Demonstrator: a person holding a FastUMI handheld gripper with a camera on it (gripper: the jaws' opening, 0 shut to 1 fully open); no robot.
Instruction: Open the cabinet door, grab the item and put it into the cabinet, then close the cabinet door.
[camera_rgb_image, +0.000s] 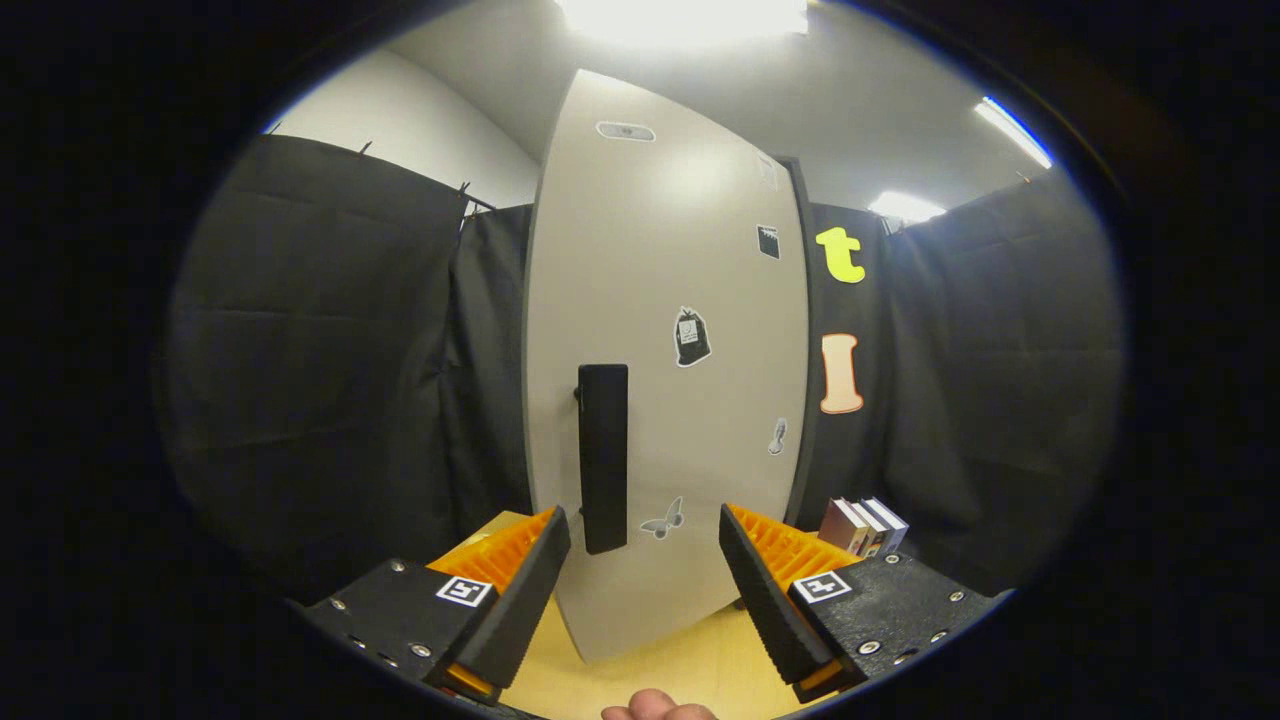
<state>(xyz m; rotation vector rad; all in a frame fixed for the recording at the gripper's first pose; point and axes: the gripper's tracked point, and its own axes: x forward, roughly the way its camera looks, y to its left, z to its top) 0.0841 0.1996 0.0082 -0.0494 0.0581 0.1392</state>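
While the tool (645, 530) gapes, the cabinet door's handle (603, 457) stands just ahead.

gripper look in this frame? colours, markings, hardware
The gripper has two wedge-shaped fingers: black rubbery pads facing inward, orange ribbed plastic behind them. Each sits on a black textured block with silver screws and a square black-and-white fiducial tag. Orange trim shows at each finger's base. The jaws stand open. No cables visible.
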